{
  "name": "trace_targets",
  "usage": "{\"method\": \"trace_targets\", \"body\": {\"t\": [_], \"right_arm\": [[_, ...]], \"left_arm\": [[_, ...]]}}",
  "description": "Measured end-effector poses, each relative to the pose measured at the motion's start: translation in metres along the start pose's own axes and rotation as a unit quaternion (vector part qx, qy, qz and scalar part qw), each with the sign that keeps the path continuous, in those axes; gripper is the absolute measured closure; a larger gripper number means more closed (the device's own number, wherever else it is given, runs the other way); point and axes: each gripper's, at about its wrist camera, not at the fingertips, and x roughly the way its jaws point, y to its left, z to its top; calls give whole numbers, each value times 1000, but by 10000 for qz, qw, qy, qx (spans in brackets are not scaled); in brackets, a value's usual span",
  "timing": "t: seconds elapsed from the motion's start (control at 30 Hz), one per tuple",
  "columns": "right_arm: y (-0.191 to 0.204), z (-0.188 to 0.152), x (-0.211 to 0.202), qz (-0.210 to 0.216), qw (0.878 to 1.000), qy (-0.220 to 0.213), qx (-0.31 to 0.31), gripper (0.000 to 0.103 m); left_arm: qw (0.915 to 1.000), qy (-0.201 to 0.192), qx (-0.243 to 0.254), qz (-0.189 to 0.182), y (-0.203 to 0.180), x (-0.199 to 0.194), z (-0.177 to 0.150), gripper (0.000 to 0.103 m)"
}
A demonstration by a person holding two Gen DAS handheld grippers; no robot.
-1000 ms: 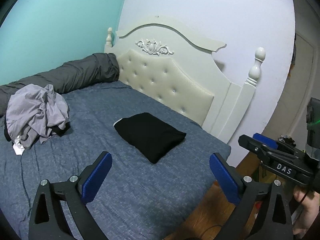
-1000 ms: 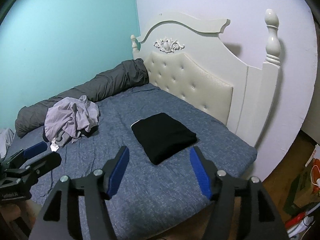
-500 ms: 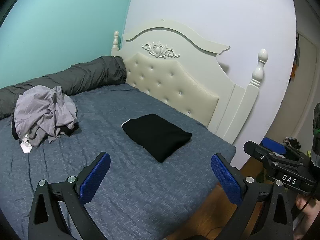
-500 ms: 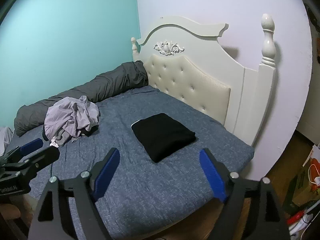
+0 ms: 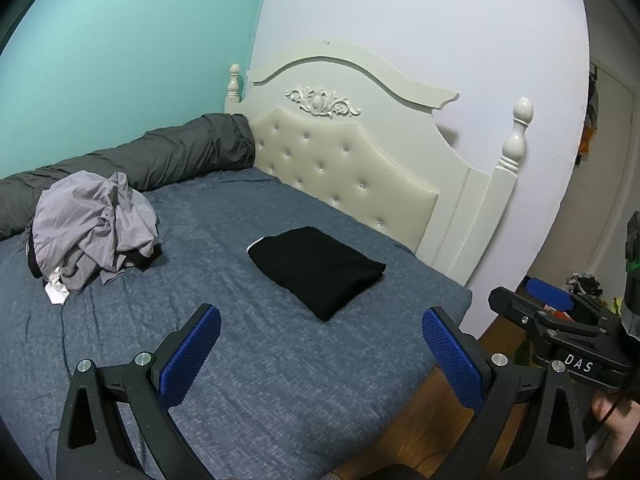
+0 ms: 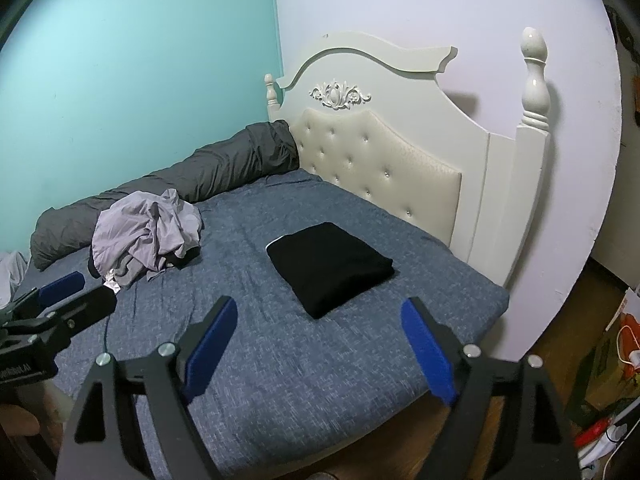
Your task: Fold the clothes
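A folded black garment [image 5: 318,270] [image 6: 330,266] lies flat on the blue bed [image 5: 248,360] [image 6: 288,368] near the headboard. A crumpled pile of grey and lilac clothes [image 5: 94,228] [image 6: 146,234] sits further left on the bed. My left gripper [image 5: 320,344] hangs open above the bed's near edge, nothing between its blue pads. My right gripper [image 6: 320,338] is also open and empty, short of the black garment. Each gripper shows at the edge of the other's view: the right gripper [image 5: 548,312], the left gripper [image 6: 60,300].
A rolled dark grey duvet [image 5: 152,160] [image 6: 200,176] lies along the teal wall. A cream tufted headboard [image 5: 352,168] [image 6: 384,168] with posts stands behind the bed. Wooden floor [image 5: 448,420] and clutter [image 6: 608,392] lie to the right of the bed.
Both grippers have pulled back and up from the bed. The right gripper's jaws have widened from a narrower gap. The clothes have not moved.
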Motion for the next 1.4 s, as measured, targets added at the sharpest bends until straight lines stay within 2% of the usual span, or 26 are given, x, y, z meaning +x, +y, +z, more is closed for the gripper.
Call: {"method": "trace_targets", "body": {"t": [0.93, 1.4], "right_arm": [[-4, -10, -6, -15, 10000, -1, 24, 18], [-5, -13, -3, -29, 10000, 47, 62, 18]], "left_arm": [[9998, 142, 68, 143, -1, 2, -10, 0], [9995, 90, 179, 251, -3, 2, -13, 0]]}}
